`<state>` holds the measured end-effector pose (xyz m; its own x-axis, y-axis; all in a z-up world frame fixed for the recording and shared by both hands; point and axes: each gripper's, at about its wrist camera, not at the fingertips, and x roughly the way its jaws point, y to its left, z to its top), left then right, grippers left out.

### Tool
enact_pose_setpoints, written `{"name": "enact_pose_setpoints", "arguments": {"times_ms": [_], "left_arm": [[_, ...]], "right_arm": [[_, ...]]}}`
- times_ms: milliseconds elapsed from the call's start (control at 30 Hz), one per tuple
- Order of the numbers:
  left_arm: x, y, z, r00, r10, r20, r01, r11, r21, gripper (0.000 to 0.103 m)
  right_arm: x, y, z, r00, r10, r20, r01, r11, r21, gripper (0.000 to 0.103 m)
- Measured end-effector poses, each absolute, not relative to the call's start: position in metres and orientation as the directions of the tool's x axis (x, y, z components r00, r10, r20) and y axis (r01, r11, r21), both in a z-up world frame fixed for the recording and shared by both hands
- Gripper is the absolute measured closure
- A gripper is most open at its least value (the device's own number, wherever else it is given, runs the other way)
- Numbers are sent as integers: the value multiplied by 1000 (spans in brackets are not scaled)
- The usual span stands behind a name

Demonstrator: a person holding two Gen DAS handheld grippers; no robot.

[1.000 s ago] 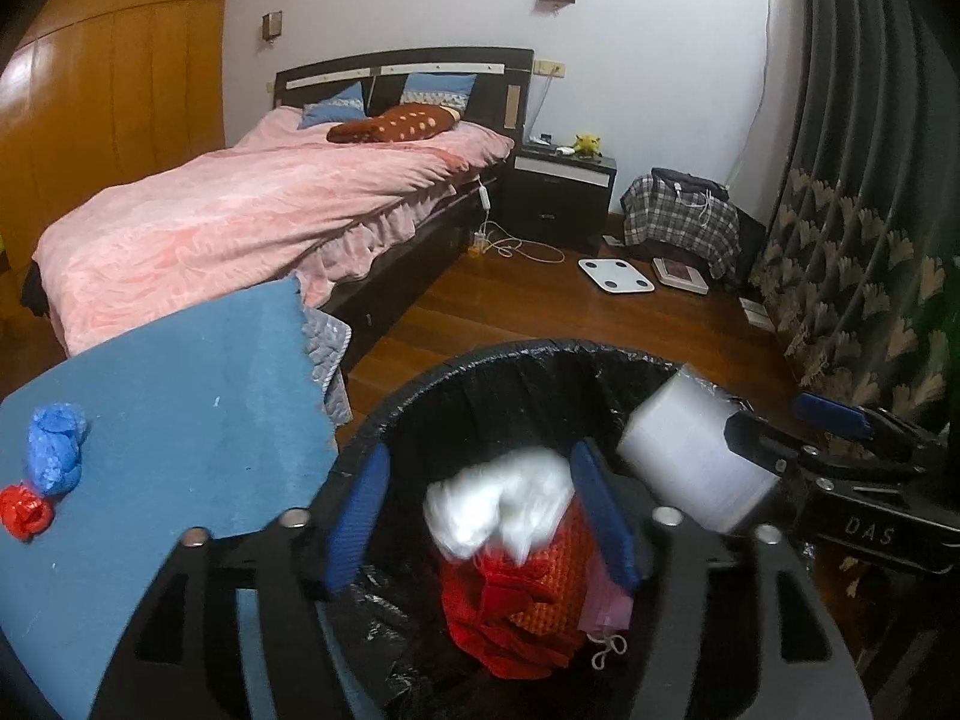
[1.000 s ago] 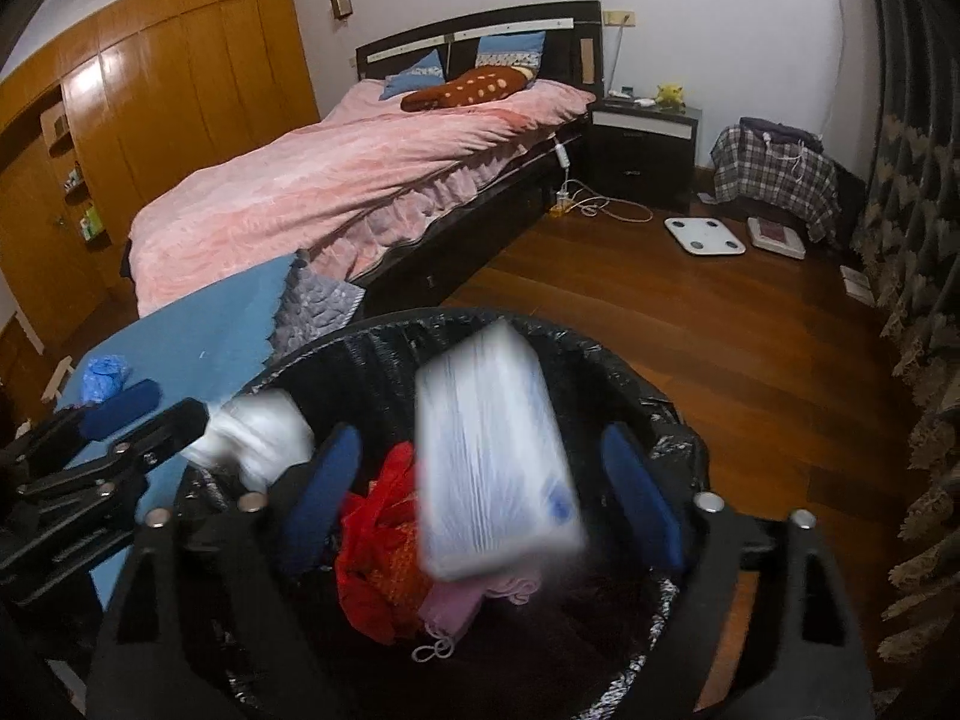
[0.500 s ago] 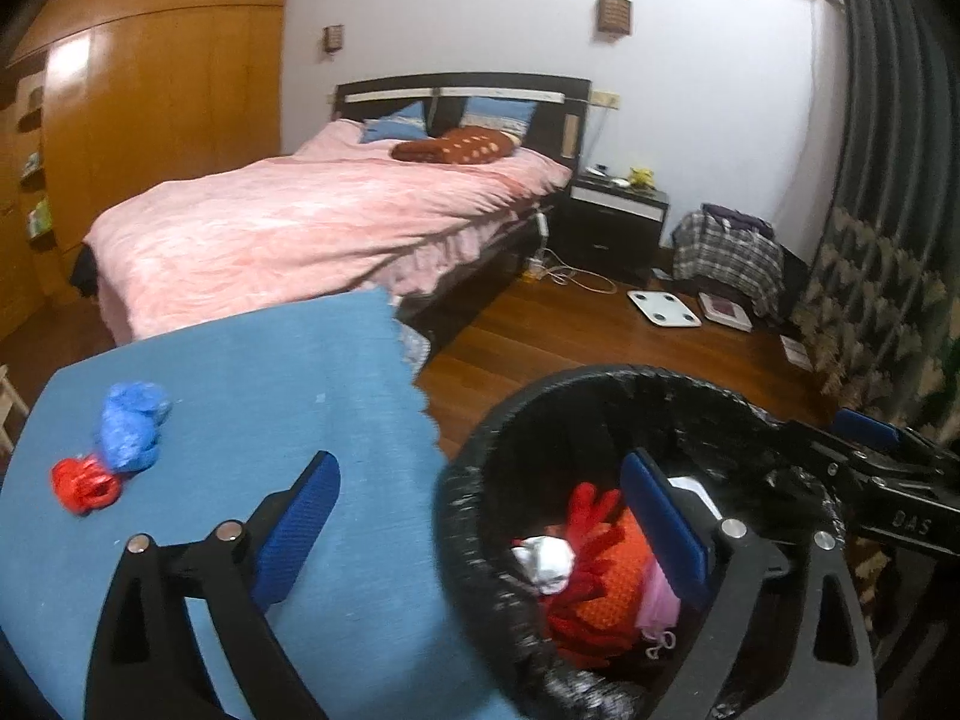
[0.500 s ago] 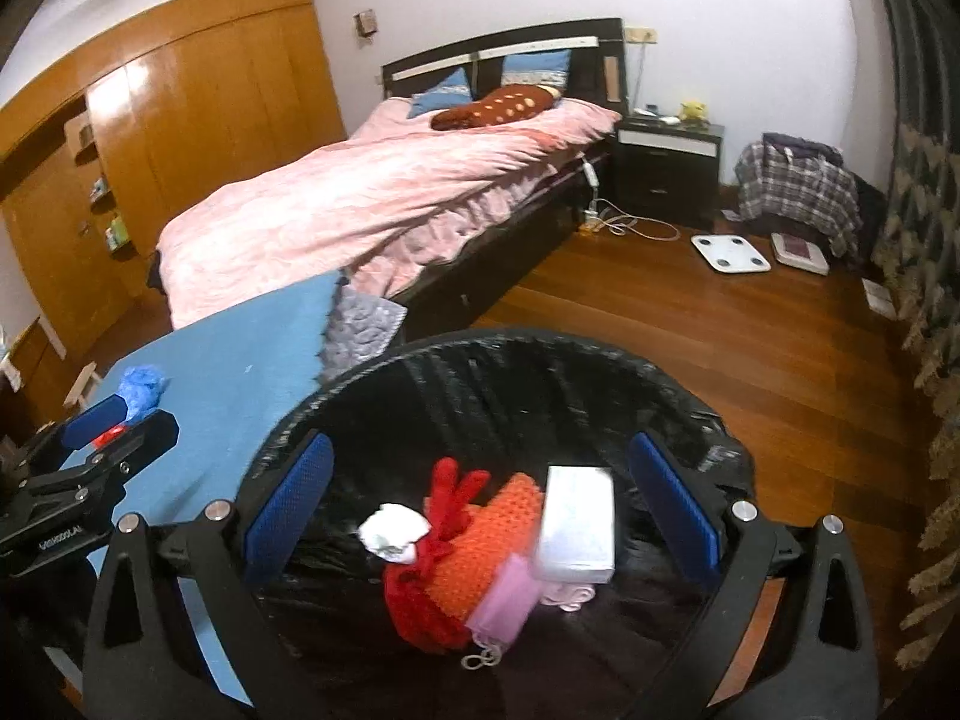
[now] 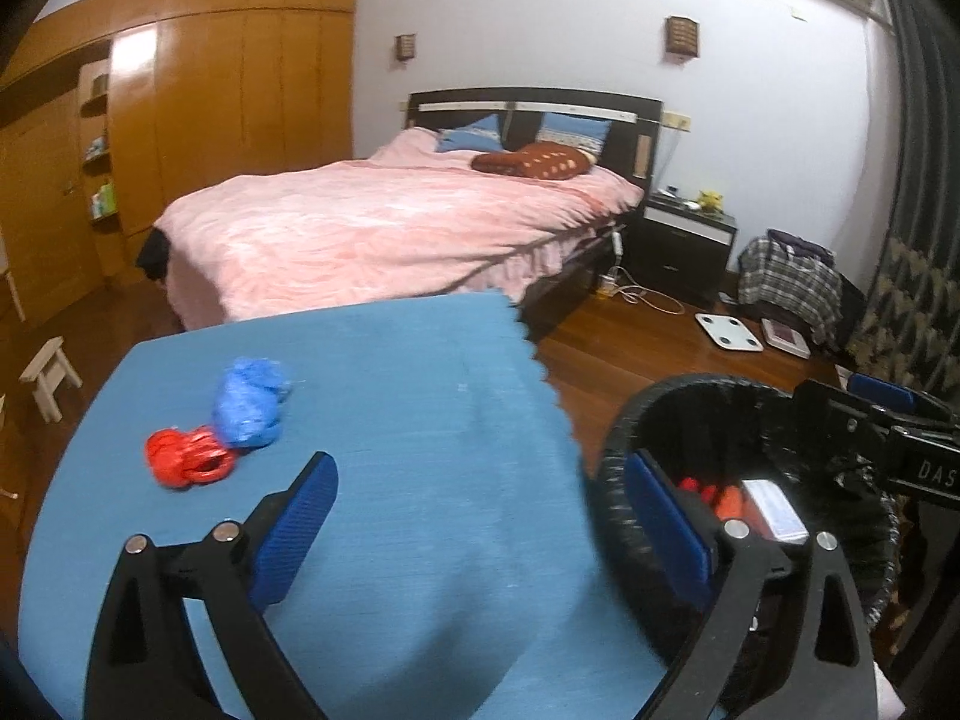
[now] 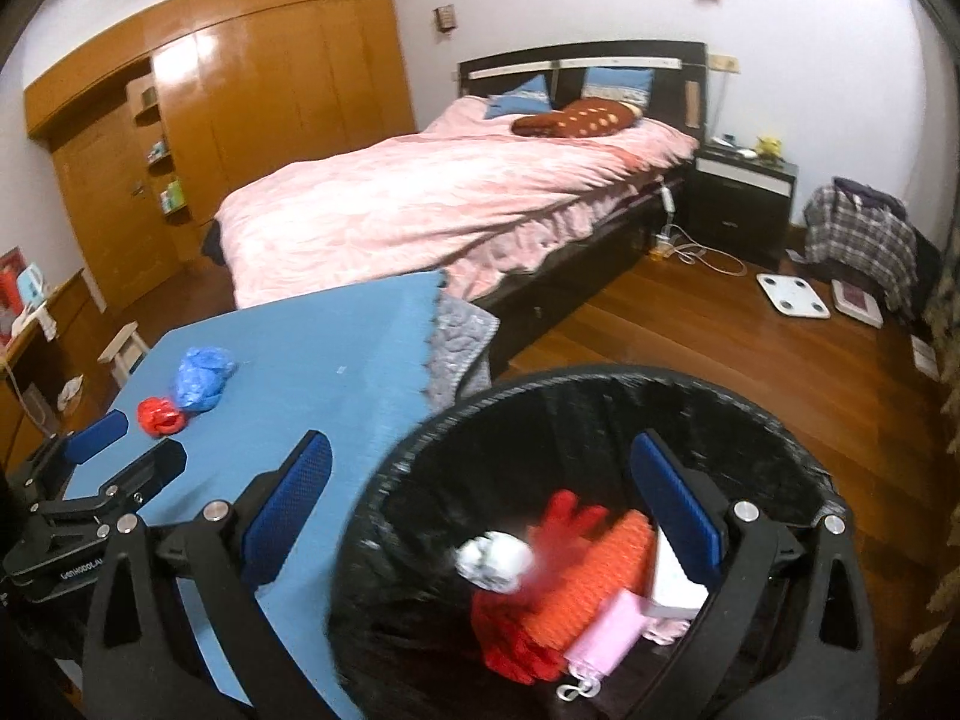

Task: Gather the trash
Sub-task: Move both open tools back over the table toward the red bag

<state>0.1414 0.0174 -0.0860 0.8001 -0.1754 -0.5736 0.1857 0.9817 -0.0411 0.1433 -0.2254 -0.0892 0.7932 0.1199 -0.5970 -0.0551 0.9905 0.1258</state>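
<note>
A black-lined trash bin [image 6: 774, 426] stands beside a blue-covered table [image 5: 420, 420]. In it lie a white wad [image 6: 495, 561], red and orange items [image 6: 591, 570], a pink piece and a white box [image 6: 669, 585]. A crumpled blue bag [image 5: 249, 402] and a red bag [image 5: 183, 459] lie on the table's left part. My left gripper [image 5: 483, 531] is open and empty over the table's right edge. My right gripper [image 6: 480, 507] is open and empty above the bin's left rim. The bin also shows in the left wrist view [image 5: 624, 432].
A bed with a pink cover [image 5: 384, 240] stands behind the table. A nightstand [image 5: 684, 240], a white scale [image 5: 729, 333] and a plaid bag [image 5: 786, 282] sit on the wooden floor at right. A small stool [image 5: 48, 369] stands at far left.
Both grippers opened and dropped the white wad and the white box into the bin. Both then swung left toward the table, the left one further.
</note>
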Motion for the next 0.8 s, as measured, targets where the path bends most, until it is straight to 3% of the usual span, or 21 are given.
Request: {"name": "enact_pose_setpoints", "arguments": {"times_ms": [800], "left_arm": [[178, 175, -124, 796, 65, -602, -90, 996, -12, 9]], "right_arm": [[204, -77, -101, 749, 264, -608, -259, 961, 98, 6]]}}
